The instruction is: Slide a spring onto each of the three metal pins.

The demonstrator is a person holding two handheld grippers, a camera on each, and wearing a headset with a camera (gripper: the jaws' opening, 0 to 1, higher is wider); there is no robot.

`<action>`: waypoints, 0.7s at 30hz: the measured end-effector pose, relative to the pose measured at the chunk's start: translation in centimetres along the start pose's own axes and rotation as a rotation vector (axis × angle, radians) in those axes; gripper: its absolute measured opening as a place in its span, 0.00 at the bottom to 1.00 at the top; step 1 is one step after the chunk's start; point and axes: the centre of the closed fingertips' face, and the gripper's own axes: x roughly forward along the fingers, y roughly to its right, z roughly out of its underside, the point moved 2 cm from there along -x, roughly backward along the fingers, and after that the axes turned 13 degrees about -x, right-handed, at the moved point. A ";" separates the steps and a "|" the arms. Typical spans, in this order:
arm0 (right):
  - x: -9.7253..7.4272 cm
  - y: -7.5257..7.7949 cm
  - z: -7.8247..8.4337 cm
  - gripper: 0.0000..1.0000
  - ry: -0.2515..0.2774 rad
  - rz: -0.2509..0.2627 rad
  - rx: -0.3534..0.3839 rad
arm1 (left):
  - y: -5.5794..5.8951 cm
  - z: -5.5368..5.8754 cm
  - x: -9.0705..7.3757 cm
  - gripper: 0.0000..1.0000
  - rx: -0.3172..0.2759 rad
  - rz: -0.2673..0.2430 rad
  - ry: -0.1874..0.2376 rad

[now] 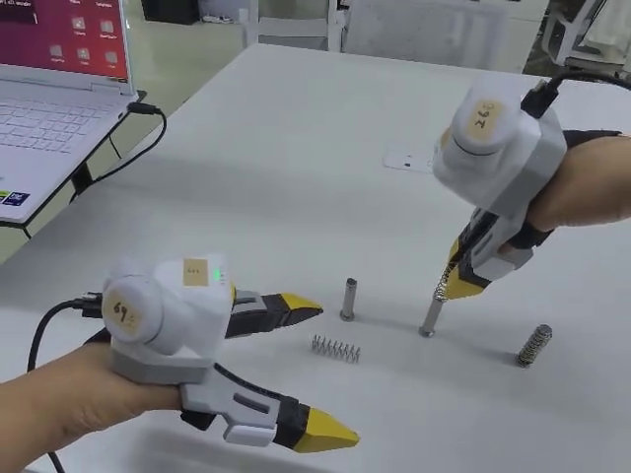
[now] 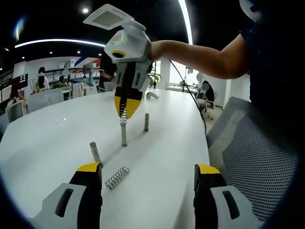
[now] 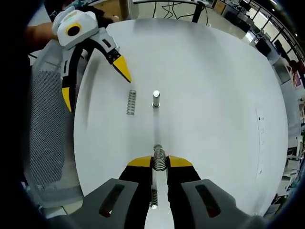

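The left tongs [image 1: 337, 370] and right tongs [image 1: 450, 284] have white housings, yellow-tipped black jaws, black cables and numbered labels.

loose spring [image 1: 336, 348] lies before left pin [image 1: 349, 299] | middle pin [image 1: 431, 317] right of it | spring-clad pin [image 1: 534, 345] farthest right

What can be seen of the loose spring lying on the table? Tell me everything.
The loose spring is a short coil of bare grey metal wire with open, even turns. It lies on its side on the white table, touching nothing else. It sits close to the bare pin but apart from it, just ahead of the open left tool.
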 end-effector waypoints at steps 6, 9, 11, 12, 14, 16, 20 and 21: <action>0.7 -0.1 0.1 0.08 -0.008 -0.012 0.002 | 0.0 -0.1 -0.1 0.75 0.000 -0.003 0.002; 1.0 -0.2 0.1 0.08 -0.009 -0.016 0.003 | 0.0 0.0 0.0 0.75 0.001 -0.002 0.001; 1.3 -0.2 0.1 0.08 -0.010 -0.018 0.005 | 0.0 0.0 0.0 0.75 0.001 -0.003 0.001; 1.5 -0.2 0.2 0.08 -0.011 -0.020 0.006 | 0.0 -0.1 -0.1 0.75 0.001 -0.003 0.002; 1.8 -0.2 0.3 0.08 -0.012 -0.024 0.010 | 0.0 -0.1 -0.1 0.75 0.002 -0.005 0.003; 2.1 -0.2 0.4 0.08 -0.015 -0.028 0.012 | -0.1 -0.1 -0.1 0.75 0.002 -0.006 0.003; 2.9 -0.1 0.6 0.08 -0.021 -0.035 0.013 | -0.1 -0.1 -0.1 0.74 0.002 -0.006 0.002; 3.1 -0.2 0.6 0.08 -0.025 -0.037 0.013 | -0.1 -0.1 -0.1 0.74 0.002 -0.006 0.001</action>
